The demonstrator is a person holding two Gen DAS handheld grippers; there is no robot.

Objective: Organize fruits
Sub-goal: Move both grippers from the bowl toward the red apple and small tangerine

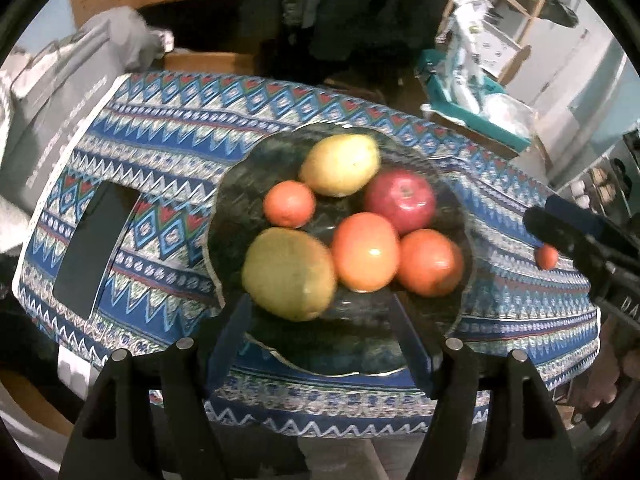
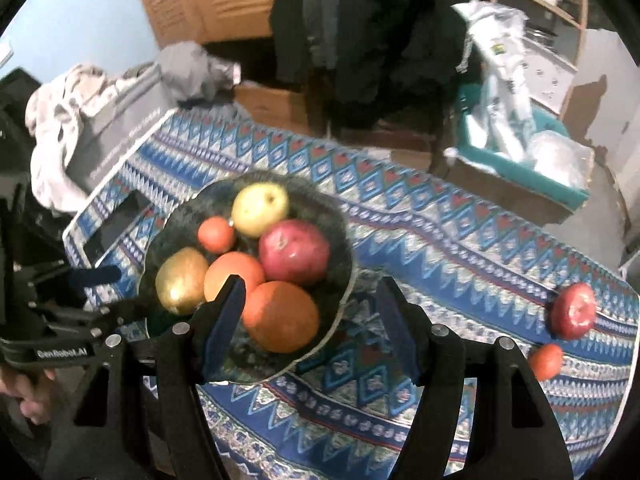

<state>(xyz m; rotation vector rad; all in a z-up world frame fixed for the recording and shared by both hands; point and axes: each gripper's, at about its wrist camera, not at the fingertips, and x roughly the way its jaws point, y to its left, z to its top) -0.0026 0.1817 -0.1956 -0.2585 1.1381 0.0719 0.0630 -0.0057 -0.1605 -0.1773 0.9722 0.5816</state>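
**Nearly gathered: two loose fruits on the cloth, both tongs released**

Plainly, most of the fruit sits in the dark, wavy-edged glass bowl [image 2: 340, 236] on the blue, zigzag-patterned tablecloth [image 2: 440, 240]; inside lie a yellow pear-shaped fruit [image 2: 260, 209], a red round apple [image 2: 294, 251], a small orange tangerine [image 2: 216, 234], two larger oranges, the nearer one [image 2: 280, 317] at the rim, and a yellow-green mango-like fruit [image 2: 182, 281]. Well apart, near the cloth's right edge, rest a second red apple [image 2: 574, 311] and a second small tangerine [image 2: 545, 361], just beside each other; these look like the pieces yet to be brought in.

The right gripper [image 2: 312, 304] hangs above the bowl's near rim with its jaws spread and nothing between them; the left gripper [image 1: 320, 316] hovers likewise over its side of the bowl, jaws parted and empty.

Judging by looks, the loose apple is firm, smooth and a little heavy, so it may slip; take it across its widest girth, stem axis upright, with a steady squeeze. The loose tangerine is light with a soft, yielding skin; close on its middle gently, lest it bruise. Both are round and liable to roll off the edge if nudged; the piled bowl leaves little room, so a set-down fruit could tumble.
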